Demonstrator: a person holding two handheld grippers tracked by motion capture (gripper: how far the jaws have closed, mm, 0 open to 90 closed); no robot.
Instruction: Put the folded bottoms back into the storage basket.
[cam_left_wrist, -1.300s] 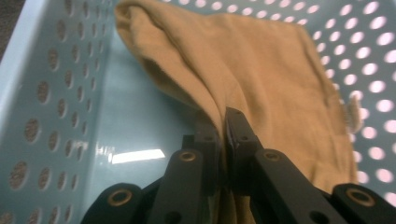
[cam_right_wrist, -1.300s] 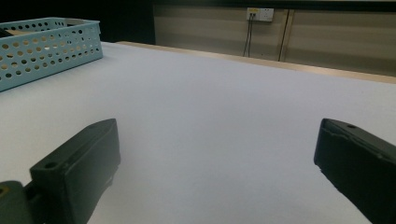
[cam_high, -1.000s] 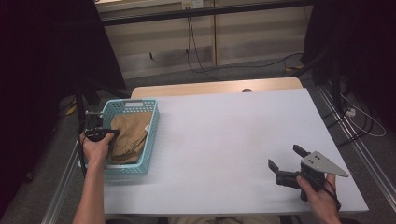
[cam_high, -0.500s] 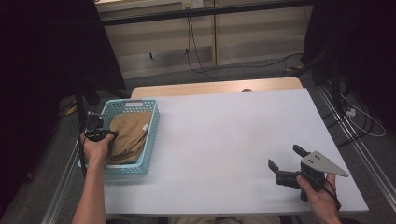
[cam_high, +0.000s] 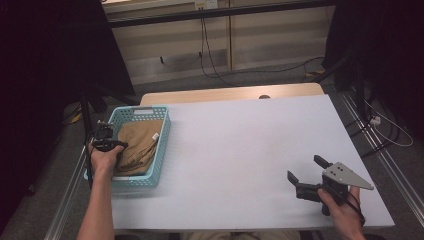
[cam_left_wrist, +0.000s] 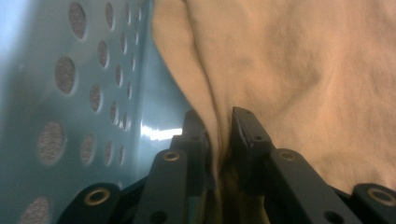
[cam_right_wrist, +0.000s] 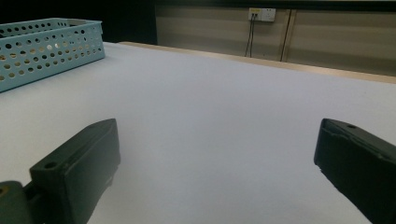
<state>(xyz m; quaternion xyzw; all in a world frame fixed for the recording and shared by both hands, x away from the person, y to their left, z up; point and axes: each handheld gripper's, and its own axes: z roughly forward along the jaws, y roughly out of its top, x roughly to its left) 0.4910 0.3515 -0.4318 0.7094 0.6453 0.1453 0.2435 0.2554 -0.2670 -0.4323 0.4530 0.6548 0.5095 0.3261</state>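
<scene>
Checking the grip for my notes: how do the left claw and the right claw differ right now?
The left claw sits inside the blue basket with a fold of tan cloth between its jaws, which have just been opening; the right claw stands wide open and empty over the bare white table. Both are black and hand-held.

High view: fixed above the person's side, facing forward and down; takes in the whole white table (cam_high: 240, 150), floor and wall beyond.

Left gripper view: pressed close inside the teal basket (cam_left_wrist: 70, 93), against tan cloth (cam_left_wrist: 303, 70).

Right gripper view: low over the tabletop, looking level across it toward the wall.

Shared: basket (cam_right_wrist: 46, 46) and table appear in high and right gripper views.
</scene>
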